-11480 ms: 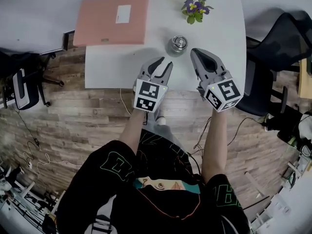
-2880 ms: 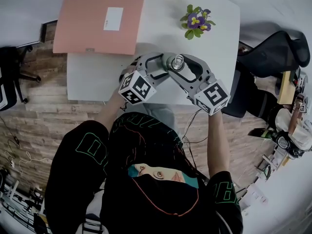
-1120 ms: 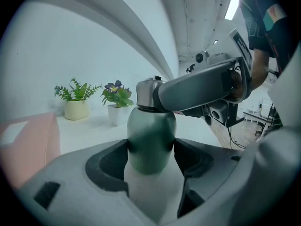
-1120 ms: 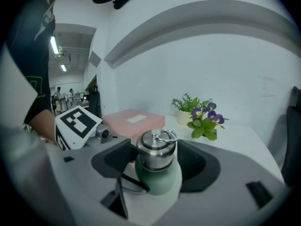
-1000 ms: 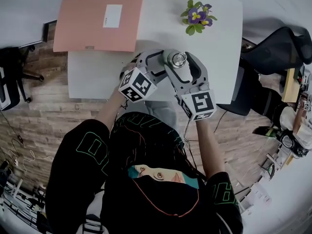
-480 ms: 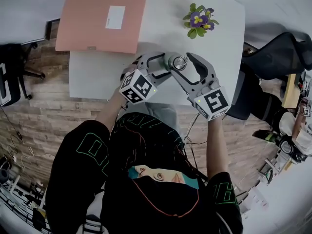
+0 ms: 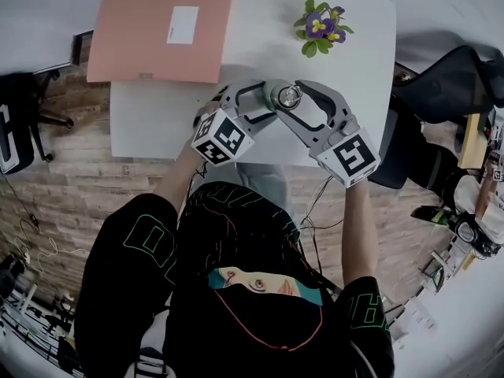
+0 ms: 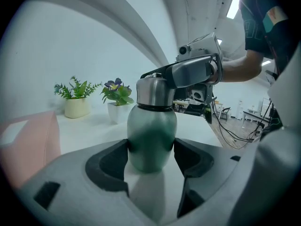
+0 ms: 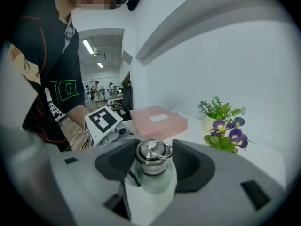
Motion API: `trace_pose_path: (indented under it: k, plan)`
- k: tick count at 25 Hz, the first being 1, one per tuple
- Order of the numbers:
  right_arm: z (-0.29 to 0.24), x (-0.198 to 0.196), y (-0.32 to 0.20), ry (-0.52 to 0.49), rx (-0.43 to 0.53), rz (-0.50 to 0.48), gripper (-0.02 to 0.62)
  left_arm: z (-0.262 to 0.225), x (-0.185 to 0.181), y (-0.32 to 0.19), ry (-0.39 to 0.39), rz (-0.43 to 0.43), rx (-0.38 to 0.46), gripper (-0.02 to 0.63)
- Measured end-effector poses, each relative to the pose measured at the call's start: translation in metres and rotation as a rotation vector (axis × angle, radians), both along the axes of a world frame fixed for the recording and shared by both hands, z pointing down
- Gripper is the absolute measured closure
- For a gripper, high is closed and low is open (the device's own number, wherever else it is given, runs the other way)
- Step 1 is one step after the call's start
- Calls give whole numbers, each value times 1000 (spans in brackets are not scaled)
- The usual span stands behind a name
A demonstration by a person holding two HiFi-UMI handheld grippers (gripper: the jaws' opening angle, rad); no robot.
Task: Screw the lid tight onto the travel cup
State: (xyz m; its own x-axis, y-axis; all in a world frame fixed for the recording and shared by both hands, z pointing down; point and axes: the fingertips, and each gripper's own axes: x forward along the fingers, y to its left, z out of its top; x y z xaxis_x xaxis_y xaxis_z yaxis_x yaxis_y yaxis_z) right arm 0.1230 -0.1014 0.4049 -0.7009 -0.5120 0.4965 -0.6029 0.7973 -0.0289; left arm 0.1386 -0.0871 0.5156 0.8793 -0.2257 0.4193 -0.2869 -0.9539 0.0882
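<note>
Left gripper view: what does it show?

The left gripper [image 8: 150, 150] clamps the green travel cup [image 8: 151, 133] by its body, upright on the white table [image 7: 358, 69].

And the right gripper view?

Only it shows the lid [image 9: 150, 161] with its ring [image 9: 160, 149]. The right gripper [image 9: 153, 166], jaws just closing, pinches the lid. The cup stands clear of the table's edges, with bare surface towards the flowers [image 7: 319, 22]. Both forearms reach forward, converging.

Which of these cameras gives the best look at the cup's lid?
The right gripper view: the lid sits close, its top and steel side both clear. The left gripper view shows only its side; the head view, a small top.
</note>
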Motion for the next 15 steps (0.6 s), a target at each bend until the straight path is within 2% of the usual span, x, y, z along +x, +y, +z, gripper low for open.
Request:
trace_pose_path:
  k: [4,15]
  plan:
    - [2,3,-1,-7,40,57,348,1,-1,0,-7,-5,4,288]
    - [1,10,-3,-63,35,295,350,0,0,0,-13,-10,10,288]
